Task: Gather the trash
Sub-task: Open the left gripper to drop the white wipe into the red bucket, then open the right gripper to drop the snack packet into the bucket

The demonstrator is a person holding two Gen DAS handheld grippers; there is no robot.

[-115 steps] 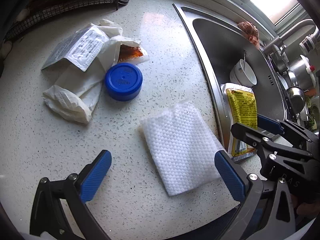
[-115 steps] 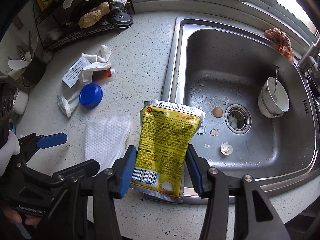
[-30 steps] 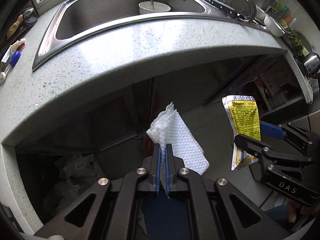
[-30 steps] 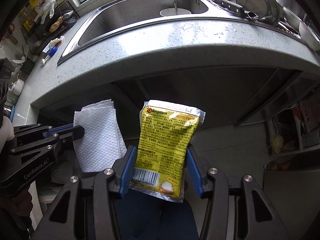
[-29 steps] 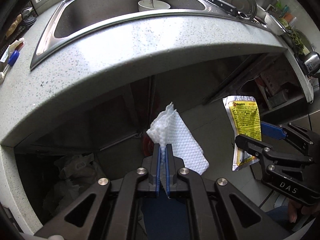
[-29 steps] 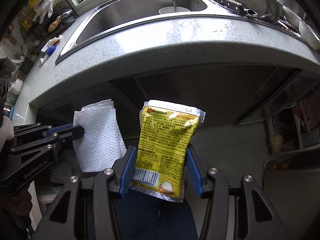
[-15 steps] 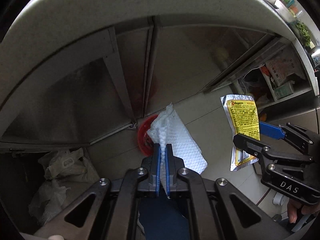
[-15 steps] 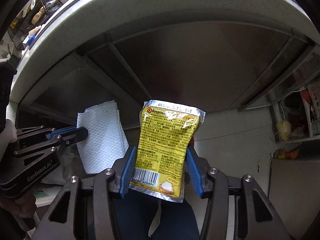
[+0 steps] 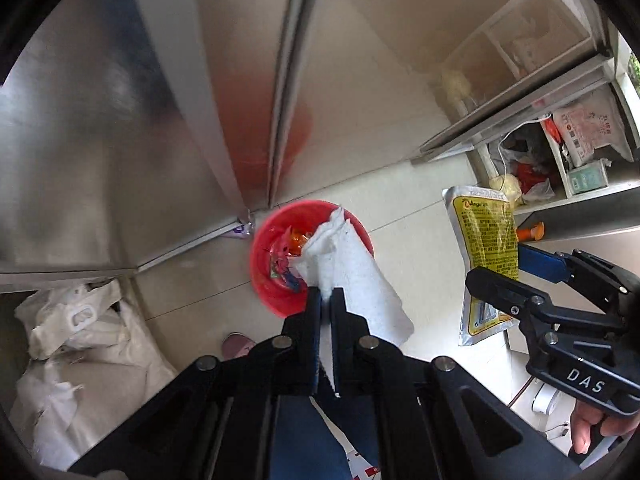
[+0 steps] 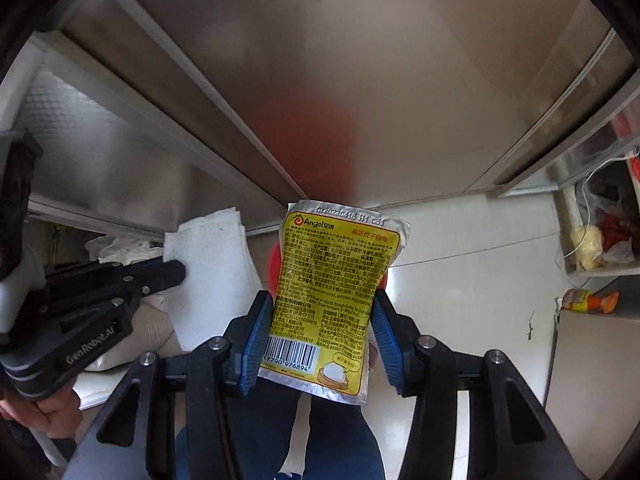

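Observation:
My left gripper [image 9: 326, 300] is shut on a folded white paper towel [image 9: 352, 276], which hangs above a red trash bin [image 9: 276, 280] on the floor. The bin holds several colourful scraps. My right gripper [image 10: 318, 328] is shut on a yellow and silver yeast packet [image 10: 332, 292], gripped by its side edges. In the left wrist view the packet [image 9: 486, 264] and the right gripper [image 9: 520, 276] hang to the right of the bin. In the right wrist view the towel [image 10: 212, 272] and left gripper [image 10: 176, 272] sit at the left, and the bin [image 10: 274, 264] shows only as a red sliver behind the packet.
Stainless cabinet doors [image 9: 180, 100] rise behind the bin. White plastic bags [image 9: 80, 340] lie on the floor at the left. Open shelves [image 9: 560, 152] with bags and boxes stand at the right. The person's blue-trousered legs [image 10: 332, 436] and a shoe [image 9: 236, 344] are below.
Both grippers have dropped from counter height down toward the floor, each still holding its item. The counter and sink have left view, and the red bin has come into sight, larger.

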